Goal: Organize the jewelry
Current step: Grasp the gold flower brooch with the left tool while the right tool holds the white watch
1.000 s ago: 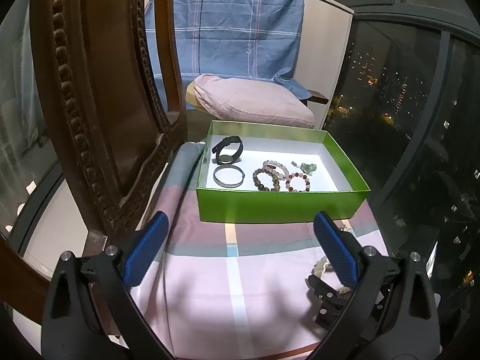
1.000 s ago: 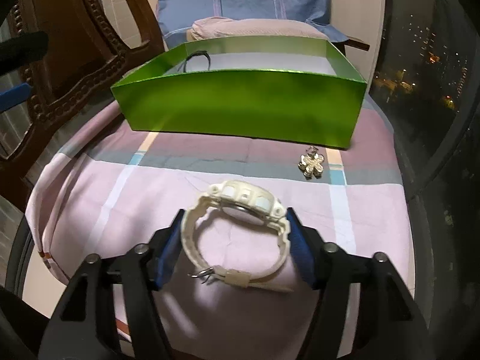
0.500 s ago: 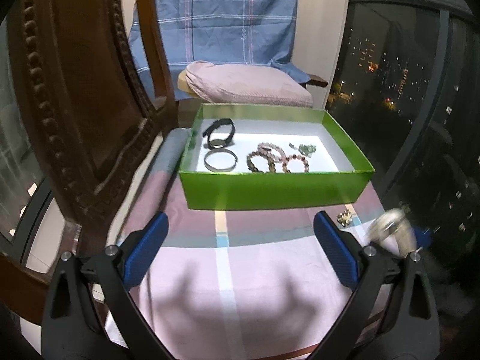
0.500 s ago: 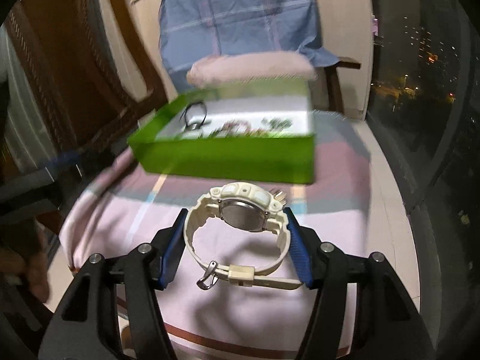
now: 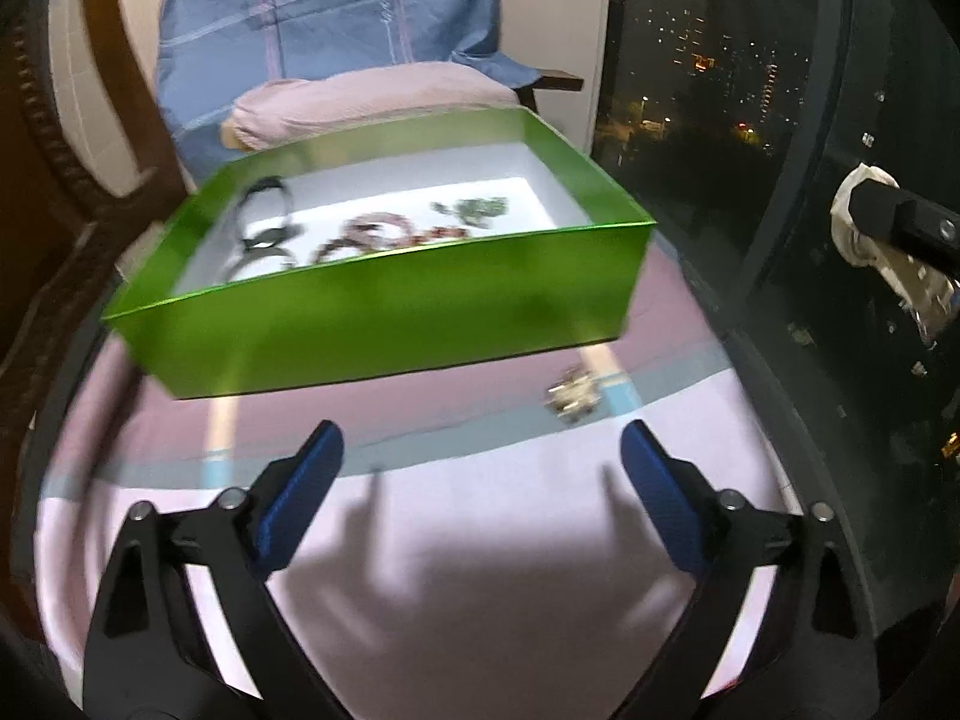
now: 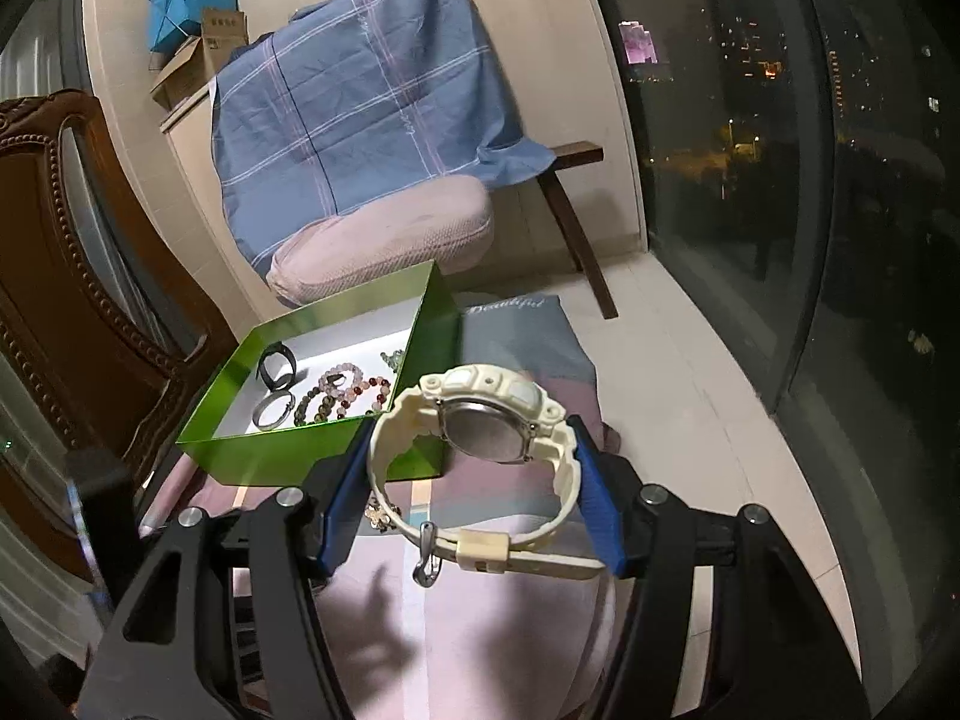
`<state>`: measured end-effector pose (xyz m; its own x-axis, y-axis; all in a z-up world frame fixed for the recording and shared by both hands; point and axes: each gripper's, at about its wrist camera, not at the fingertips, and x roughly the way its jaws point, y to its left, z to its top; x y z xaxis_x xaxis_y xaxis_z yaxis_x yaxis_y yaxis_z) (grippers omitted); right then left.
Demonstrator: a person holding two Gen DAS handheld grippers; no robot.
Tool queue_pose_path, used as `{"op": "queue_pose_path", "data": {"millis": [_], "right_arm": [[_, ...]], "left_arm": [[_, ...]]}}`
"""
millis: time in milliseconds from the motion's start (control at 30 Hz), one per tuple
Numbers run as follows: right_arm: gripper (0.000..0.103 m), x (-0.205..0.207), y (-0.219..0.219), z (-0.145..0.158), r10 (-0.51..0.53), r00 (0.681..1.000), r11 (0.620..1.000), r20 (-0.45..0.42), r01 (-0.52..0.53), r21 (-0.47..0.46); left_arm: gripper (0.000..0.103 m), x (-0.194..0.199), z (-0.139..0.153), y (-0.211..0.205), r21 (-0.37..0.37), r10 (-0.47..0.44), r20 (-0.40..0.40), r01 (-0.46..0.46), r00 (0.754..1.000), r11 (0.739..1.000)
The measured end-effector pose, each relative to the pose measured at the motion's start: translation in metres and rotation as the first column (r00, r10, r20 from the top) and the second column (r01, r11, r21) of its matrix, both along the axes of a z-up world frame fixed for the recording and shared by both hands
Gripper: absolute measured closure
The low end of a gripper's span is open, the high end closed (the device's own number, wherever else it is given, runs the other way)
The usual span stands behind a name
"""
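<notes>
My right gripper [image 6: 471, 492] is shut on a cream white watch [image 6: 480, 420] and holds it in the air, above and right of the green box [image 6: 270, 456]. The watch also shows at the right edge of the left wrist view [image 5: 888, 258]. The green box [image 5: 372, 324] holds a black band [image 5: 264, 204], a metal bangle [image 6: 273, 411], bead bracelets [image 6: 342, 390] and a green charm [image 5: 480, 209]. A small gold flower charm [image 5: 573, 393] lies on the cloth in front of the box. My left gripper [image 5: 480, 498] is open and empty, low over the cloth.
The small table is covered by a pink striped cloth [image 5: 480, 570]. A carved wooden chair [image 6: 66, 300] stands to the left. A pink cushion [image 6: 384, 246] and blue plaid cloth [image 6: 360, 96] lie behind the box. A dark window [image 6: 810, 180] is on the right.
My right gripper has lifted the watch off the cloth and high into the air. My left gripper has moved lower and closer to the box and the gold charm.
</notes>
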<state>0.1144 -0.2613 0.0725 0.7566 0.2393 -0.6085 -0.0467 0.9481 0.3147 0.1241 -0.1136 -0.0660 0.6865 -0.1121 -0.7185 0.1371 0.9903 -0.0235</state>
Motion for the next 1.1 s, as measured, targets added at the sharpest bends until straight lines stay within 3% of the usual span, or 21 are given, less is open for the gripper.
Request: {"op": "queue_pose_path", "data": {"millis": [233,333,400,533,733,833,933,1100], "right_arm": [[0.042,-0.001,-0.002,0.000,0.012,1.000,0.999,0.004,-0.012,0.030],[0.042,0.000,0.000,-0.001,0.022,1.000,0.999,-0.002,-0.022,0.032],[0.042,-0.001,0.000,0.000,0.026,1.000,0.999,0.000,-0.026,0.031],[0.042,-0.001,0.002,-0.001,0.040,0.999,0.999,-0.002,-0.040,0.027],[0.042,-0.005,0.017,0.003,0.086,0.996,0.996,0.010,-0.086,0.009],[0.042,-0.011,0.028,0.006,0.117,0.993,0.993,0.022,-0.116,-0.016],[0.042,-0.017,0.038,0.006,0.128,0.992,0.991,0.024,-0.127,-0.041],[0.042,-0.022,0.052,0.005,0.140,0.990,0.987,0.025,-0.138,-0.082]], "left_arm": [[0.031,0.022,-0.011,-0.037,0.013,-0.007,-0.043,0.007,0.999,1.000],[0.053,0.033,-0.021,-0.036,0.002,0.020,-0.083,-0.020,0.996,1.000],[0.081,0.035,-0.023,-0.033,0.001,0.018,-0.068,-0.018,0.998,1.000],[0.082,0.031,-0.021,-0.019,-0.029,-0.002,-0.065,0.000,0.998,1.000],[0.082,-0.016,0.022,0.022,0.033,-0.015,0.032,0.014,0.999,0.999],[0.082,-0.045,0.055,0.057,0.028,0.022,0.103,-0.025,0.994,0.999],[0.082,-0.061,0.084,0.098,-0.046,0.094,0.144,-0.088,0.985,0.995],[0.082,-0.077,0.097,0.126,-0.036,0.153,0.223,-0.149,0.963,0.988]]}}
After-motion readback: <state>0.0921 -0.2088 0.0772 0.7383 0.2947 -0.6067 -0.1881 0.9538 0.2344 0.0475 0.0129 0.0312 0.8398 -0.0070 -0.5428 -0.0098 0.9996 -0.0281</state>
